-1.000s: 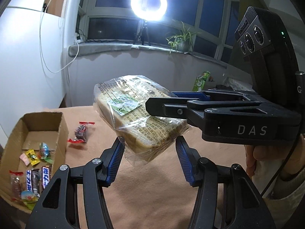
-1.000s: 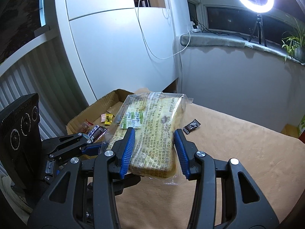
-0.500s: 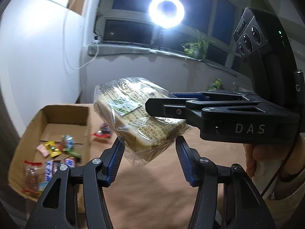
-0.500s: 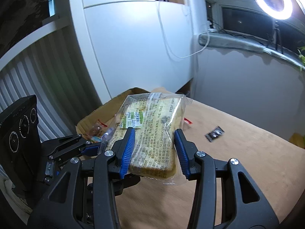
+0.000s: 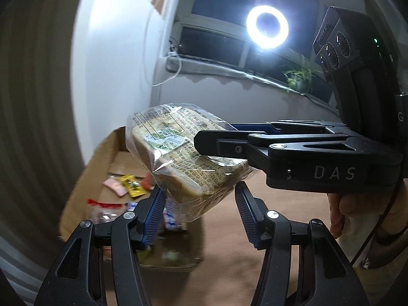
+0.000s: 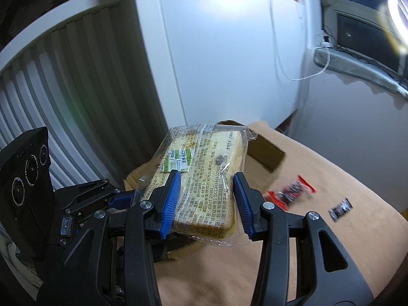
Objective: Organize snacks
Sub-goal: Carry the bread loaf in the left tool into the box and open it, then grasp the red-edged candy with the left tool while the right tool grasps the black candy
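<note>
Left wrist view: my left gripper clamps the bagged bread from below, while my right gripper reaches in from 3 o'clock – the cardboard box sits at 8 o'clock.

Right wrist view: my right gripper pinches the bread's near end – a red snack packet lies at 3 o'clock on the table.

Both tools point forward and down, their paths crossing. The left tool has its blue pads part-way closed, the left pad against a wrapped bread slice. The right tool clamps that slice from the side, jaws part-way closed. A hand grips the right tool's handle.
</note>
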Motion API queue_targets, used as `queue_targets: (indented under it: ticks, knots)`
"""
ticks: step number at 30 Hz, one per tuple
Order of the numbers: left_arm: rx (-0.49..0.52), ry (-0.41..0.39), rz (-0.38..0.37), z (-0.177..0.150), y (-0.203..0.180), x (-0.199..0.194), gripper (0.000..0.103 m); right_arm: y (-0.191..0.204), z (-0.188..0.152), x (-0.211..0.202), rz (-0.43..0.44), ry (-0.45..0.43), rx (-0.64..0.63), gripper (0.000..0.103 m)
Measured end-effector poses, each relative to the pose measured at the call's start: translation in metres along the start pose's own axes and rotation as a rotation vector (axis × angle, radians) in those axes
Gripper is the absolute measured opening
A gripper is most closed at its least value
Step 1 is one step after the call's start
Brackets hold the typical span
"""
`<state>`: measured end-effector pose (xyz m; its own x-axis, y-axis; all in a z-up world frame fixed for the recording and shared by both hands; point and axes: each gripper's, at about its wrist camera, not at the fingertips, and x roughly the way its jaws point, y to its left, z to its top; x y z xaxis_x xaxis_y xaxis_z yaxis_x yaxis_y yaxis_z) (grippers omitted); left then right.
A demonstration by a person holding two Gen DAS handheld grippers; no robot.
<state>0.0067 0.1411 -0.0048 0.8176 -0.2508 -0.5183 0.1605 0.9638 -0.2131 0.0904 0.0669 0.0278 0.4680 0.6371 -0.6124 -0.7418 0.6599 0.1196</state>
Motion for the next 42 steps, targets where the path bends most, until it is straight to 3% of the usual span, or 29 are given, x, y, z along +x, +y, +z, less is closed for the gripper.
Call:
queue_targets:
  ticks: [8,11,12,14,22,25,34,42]
  knots:
    - [-0.028,0.021,0.028,0.0,0.027,0.008,0.055,0.002,0.008,0.034,0.031,0.033,-0.013,0.045]
    - [-0.035,0.048,0.062,-0.004,0.035,0.016,0.058,-0.003,0.001,0.04,-0.031,0.029,-0.019,0.049]
    - [-0.04,0.044,0.087,-0.006,0.038,0.015,0.065,-0.006,-0.004,0.039,-0.047,0.024,-0.018,0.055]
    - [-0.056,0.035,0.105,-0.008,0.044,0.011,0.071,-0.013,-0.01,0.035,-0.062,0.022,-0.005,0.056]
    - [-0.104,0.008,0.144,-0.009,0.053,-0.007,0.071,-0.042,-0.051,-0.002,-0.189,-0.005,0.058,0.059]
    - [-0.11,-0.009,0.137,-0.007,0.052,-0.015,0.072,-0.05,-0.061,-0.01,-0.195,-0.005,0.091,0.059]
    - [-0.06,-0.011,0.137,0.001,0.02,-0.015,0.076,-0.057,-0.081,-0.025,-0.275,0.01,0.042,0.059]
    - [0.025,0.034,0.089,0.006,-0.033,0.009,0.076,-0.101,-0.105,-0.053,-0.311,0.001,0.114,0.059]
